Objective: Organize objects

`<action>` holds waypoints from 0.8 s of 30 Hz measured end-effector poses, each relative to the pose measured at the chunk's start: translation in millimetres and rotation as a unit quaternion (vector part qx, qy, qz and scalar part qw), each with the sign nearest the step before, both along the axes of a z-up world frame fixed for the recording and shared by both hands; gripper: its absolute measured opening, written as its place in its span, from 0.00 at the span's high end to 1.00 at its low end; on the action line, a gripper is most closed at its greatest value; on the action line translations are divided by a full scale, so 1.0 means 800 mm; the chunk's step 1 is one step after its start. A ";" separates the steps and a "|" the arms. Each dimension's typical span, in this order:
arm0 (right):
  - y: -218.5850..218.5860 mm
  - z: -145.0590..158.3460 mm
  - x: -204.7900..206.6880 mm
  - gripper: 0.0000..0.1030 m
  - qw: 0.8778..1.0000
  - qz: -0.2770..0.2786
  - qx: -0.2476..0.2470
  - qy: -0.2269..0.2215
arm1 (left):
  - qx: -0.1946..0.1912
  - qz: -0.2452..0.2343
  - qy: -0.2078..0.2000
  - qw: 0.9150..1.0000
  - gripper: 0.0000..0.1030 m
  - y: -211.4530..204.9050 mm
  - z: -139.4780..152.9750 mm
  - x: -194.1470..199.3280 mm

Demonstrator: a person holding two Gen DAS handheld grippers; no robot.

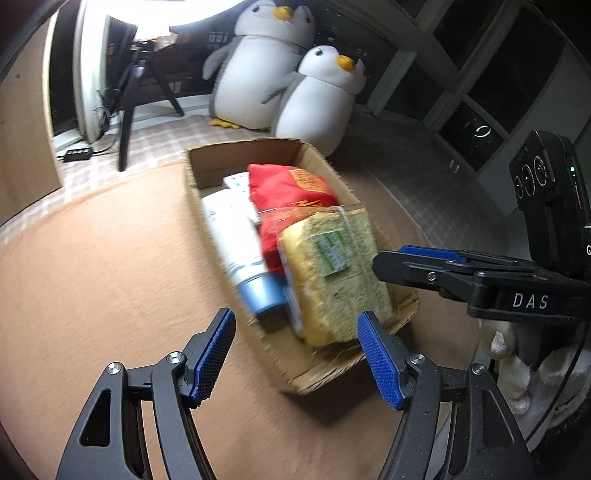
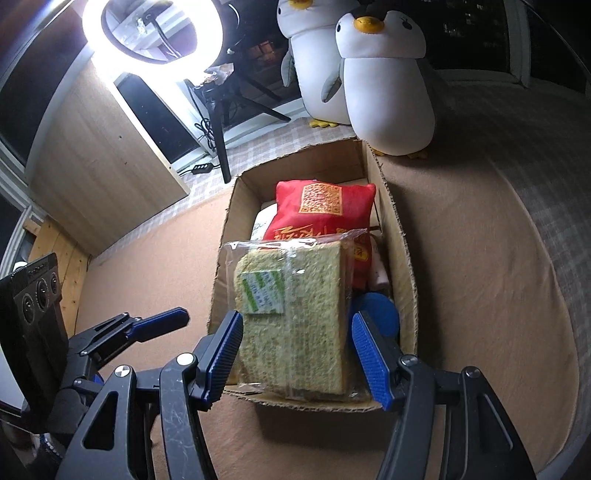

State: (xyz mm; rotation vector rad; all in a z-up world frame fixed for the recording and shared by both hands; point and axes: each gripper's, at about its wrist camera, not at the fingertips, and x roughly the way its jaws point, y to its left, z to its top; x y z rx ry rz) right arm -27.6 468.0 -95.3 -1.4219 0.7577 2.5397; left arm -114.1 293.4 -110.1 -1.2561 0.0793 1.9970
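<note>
Nearest to us, our left claw [image 1: 297, 354] hung with its blue pads apart and nothing between them, just short of the near left corner of the cardboard box [image 2: 400, 236], above the tan surface [image 1: 110, 277] on which the box rested. Our right claw [image 2: 297, 356] stood at the near end of the box, its pads spread on either side of the wrapped block of dried noodles [image 2: 295, 321]; we could not tell whether the pads touched the wrapper. That block lay in the near part of the box, on top of the other contents. Beside it, along the box's left wall in the left wrist view, lay a white tube with a blue cap [image 1: 240, 243], its cap toward the near end. Behind the noodles, in the far half of the box, sat a red pouch with gold lettering [image 2: 325, 210]. Beyond the far end of the box stood two plush penguins [image 2: 384, 85], and to the left of them a lit ring lamp [image 2: 151, 29] on a black tripod [image 2: 221, 147].
</note>
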 end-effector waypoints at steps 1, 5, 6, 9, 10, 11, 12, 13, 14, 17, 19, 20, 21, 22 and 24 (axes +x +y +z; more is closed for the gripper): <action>-0.004 0.001 0.000 0.43 1.000 0.000 0.001 0.001 | -0.001 0.002 0.001 1.000 0.30 -0.005 0.001 0.001; -0.024 0.008 0.001 0.42 1.000 0.001 0.008 0.004 | -0.005 0.021 0.008 1.000 0.28 -0.040 0.009 0.005; -0.028 0.009 0.000 0.42 1.000 0.002 0.010 0.004 | -0.006 0.026 0.010 1.000 0.27 -0.048 0.012 0.006; -0.047 0.014 -0.001 0.41 1.000 0.008 0.014 0.006 | -0.012 0.042 0.019 0.999 0.26 -0.075 0.018 0.009; -0.054 0.015 -0.002 0.40 1.000 0.010 0.015 0.007 | -0.014 0.047 0.022 0.999 0.26 -0.085 0.020 0.011; -0.062 0.017 -0.003 0.40 1.000 0.013 0.016 0.008 | -0.014 0.054 0.023 0.998 0.26 -0.098 0.023 0.013; -0.068 0.018 -0.004 0.39 1.000 0.015 0.017 0.009 | -0.014 0.058 0.023 0.998 0.25 -0.105 0.024 0.013; -0.075 0.020 -0.006 0.39 1.000 0.017 0.018 0.010 | -0.013 0.064 0.024 0.998 0.23 -0.115 0.026 0.015; -0.083 0.021 -0.007 0.39 1.000 0.020 0.019 0.011 | -0.012 0.070 0.025 0.997 0.22 -0.127 0.028 0.017; -0.103 0.022 -0.012 0.38 0.999 0.028 0.021 0.012 | -0.012 0.087 0.031 0.996 0.19 -0.159 0.034 0.023; -0.118 0.023 -0.016 0.38 0.999 0.034 0.021 0.013 | -0.017 0.100 0.036 0.994 0.16 -0.180 0.037 0.028; -0.124 0.023 -0.017 0.38 0.999 0.036 0.022 0.013 | -0.018 0.105 0.037 0.994 0.16 -0.188 0.038 0.029; -0.130 0.023 -0.018 0.38 0.999 0.039 0.022 0.014 | -0.019 0.111 0.037 0.993 0.14 -0.196 0.039 0.030; -0.138 0.024 -0.019 0.38 0.999 0.042 0.023 0.015 | -0.020 0.117 0.038 0.992 0.14 -0.205 0.041 0.032; -0.153 0.024 -0.021 0.38 0.998 0.048 0.022 0.017 | -0.024 0.129 0.042 0.990 0.12 -0.224 0.044 0.037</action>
